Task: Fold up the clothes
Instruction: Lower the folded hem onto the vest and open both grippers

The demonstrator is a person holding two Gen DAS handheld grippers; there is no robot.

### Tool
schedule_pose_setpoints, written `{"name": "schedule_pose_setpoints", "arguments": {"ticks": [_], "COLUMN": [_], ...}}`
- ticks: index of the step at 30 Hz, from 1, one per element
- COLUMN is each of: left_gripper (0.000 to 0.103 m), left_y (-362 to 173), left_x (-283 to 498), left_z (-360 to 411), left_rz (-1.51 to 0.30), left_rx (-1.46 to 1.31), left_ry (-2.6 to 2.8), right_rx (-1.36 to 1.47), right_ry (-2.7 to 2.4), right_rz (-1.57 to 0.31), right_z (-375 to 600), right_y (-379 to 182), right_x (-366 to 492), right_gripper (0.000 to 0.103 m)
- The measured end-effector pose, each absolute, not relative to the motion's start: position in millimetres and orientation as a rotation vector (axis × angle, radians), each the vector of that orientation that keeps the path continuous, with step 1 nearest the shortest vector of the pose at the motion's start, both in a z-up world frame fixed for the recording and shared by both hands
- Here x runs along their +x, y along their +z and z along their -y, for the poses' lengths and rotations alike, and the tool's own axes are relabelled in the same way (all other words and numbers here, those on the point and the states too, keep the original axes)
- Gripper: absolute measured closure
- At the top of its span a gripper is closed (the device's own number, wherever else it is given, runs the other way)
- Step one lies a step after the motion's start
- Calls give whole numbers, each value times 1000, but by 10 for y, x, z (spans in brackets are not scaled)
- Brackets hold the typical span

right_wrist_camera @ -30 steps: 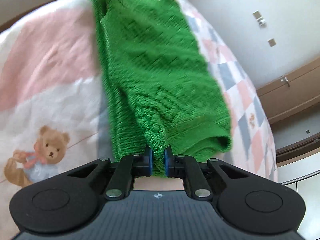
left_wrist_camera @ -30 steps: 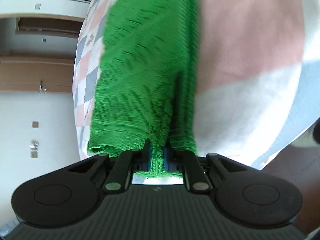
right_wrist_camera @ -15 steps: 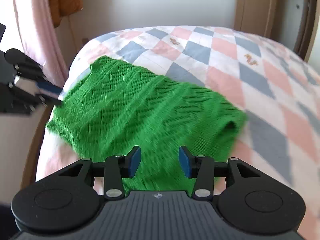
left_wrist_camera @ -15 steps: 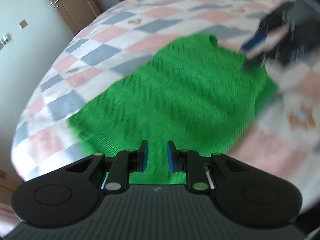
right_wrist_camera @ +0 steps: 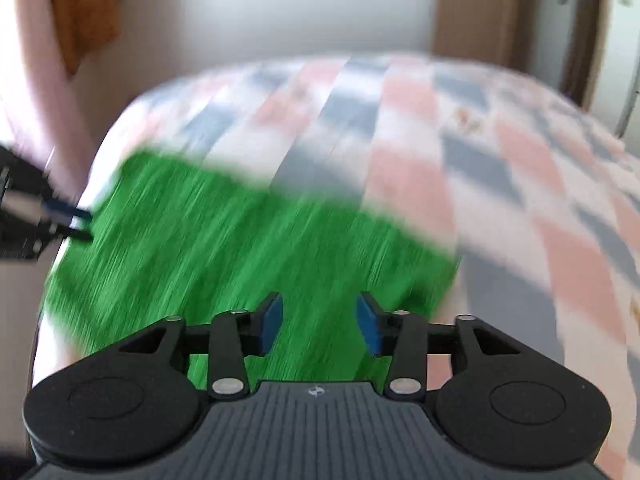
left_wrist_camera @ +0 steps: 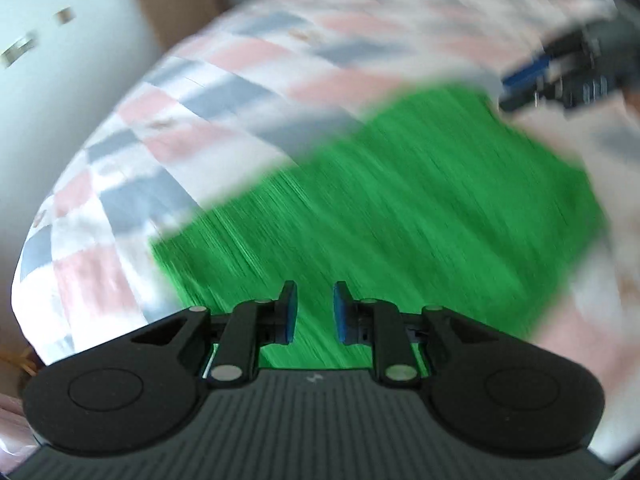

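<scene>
A green knitted garment [left_wrist_camera: 400,208] lies flat on the checked bed cover, blurred by motion; it also shows in the right wrist view [right_wrist_camera: 240,248]. My left gripper [left_wrist_camera: 314,310] is open and empty, above the garment's near edge. My right gripper [right_wrist_camera: 318,320] is open and empty, above its near edge from the other side. The right gripper shows at the upper right of the left wrist view [left_wrist_camera: 560,80], by a far corner of the garment. The left gripper shows at the left edge of the right wrist view [right_wrist_camera: 60,220], by the garment's left edge.
The bed [right_wrist_camera: 500,160] has a pink, grey and white checked cover [left_wrist_camera: 160,140] and fills most of both views. A wooden door [right_wrist_camera: 472,8] and pale wall stand behind it. Pink and orange cloth [right_wrist_camera: 80,20] hangs at the left.
One second ago both grippers were shut on the green garment and held it up. They have let go and opened, the right wider. The garment now lies on the bed, and both cameras are moving.
</scene>
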State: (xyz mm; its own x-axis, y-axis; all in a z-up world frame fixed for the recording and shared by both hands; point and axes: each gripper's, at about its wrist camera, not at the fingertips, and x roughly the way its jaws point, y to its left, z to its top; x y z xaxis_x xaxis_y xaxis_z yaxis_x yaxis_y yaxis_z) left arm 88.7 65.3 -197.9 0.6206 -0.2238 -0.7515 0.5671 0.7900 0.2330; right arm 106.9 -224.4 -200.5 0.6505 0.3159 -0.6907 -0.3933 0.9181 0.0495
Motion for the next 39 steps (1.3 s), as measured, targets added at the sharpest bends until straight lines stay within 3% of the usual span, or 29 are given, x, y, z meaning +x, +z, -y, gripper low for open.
{"name": "schedule_pose_setpoints", "arguments": {"ticks": [5,7,10,15,21,27,33,39], "left_gripper": [85,84,83,88,85,85,85,85], "left_y": [-2197,-2414,-2582,-2328,-2031,-2497,-2260,-2327], "left_x": [1749,1884,1841,1798,1179,646,327,279], "left_z": [-653,-753,-1045,-1192,-897,-770,-724,-674], "left_rz": [-788,-836,-862,-889,-911,-1030,-1060,-1176], "left_rx": [447,478,440,284,196,207,120,71], "left_ry": [-394,-366,-378,-318,-436,-346,-250,-107], "right_rx": [-123,-225,-132,10,54,-52,-26,-64], "right_ry": [392,385,322,236,301,264,215,156], "right_rz": [-795,-802,-887,-893,-850,-953,-923,-1040], "right_z": [2012,2001,2357,2590,2234,1996,2008,1884], "right_y": [-2384,-2594,-2895,-2626,-2216,-2620,-2313,-2510], "right_x": [1823,1908,1978,1820,1086,372,42,-2], "right_gripper": [57,57,56,55,55,61,63,62]}}
